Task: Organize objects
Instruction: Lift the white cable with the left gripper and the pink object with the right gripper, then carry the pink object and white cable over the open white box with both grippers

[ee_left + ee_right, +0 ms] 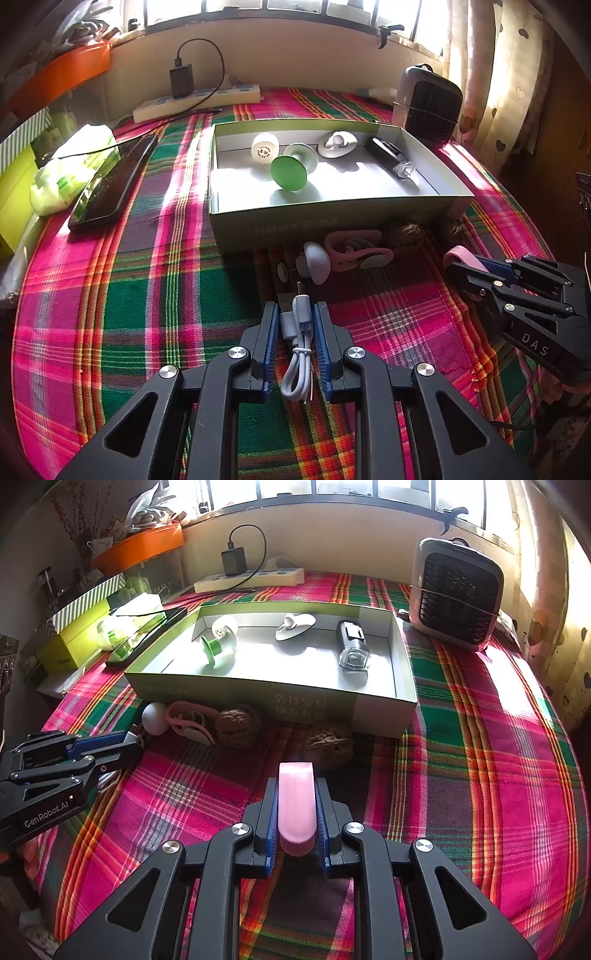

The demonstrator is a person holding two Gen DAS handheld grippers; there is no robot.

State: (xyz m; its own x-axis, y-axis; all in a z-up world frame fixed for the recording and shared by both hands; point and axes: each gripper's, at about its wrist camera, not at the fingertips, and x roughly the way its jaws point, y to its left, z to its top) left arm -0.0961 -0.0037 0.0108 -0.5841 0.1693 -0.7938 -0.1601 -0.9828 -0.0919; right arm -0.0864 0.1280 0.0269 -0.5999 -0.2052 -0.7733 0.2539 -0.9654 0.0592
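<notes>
While both grippers hang low over the plaid-covered table, each has something pinched between its blue pads. Nearest in the left wrist view, the left gripper is closed on a bundled white cable, whose loop hangs back between the fingers while its plugs stick out past the tips. In the right wrist view the right gripper is clamped tight on a flat pink piece with a rounded end, held lengthwise between the pads.

Just beyond the left fingertips lie a small white mushroom-shaped thing and a pink clip, close against the front wall of the box. Two walnuts sit beside them along that same wall, the second one just ahead of the pink piece.

Farther on, the shallow open box holds a white ball in its back left corner, a green spool-like toy tipped on its side just beside the ball, a white round dish-shaped item near the back wall, and a black-and-clear lighter-like object toward the right end.

Left of the box lies a dark phone. At the back stand a power strip with a black charger plugged in, and a small fan heater on the right.
</notes>
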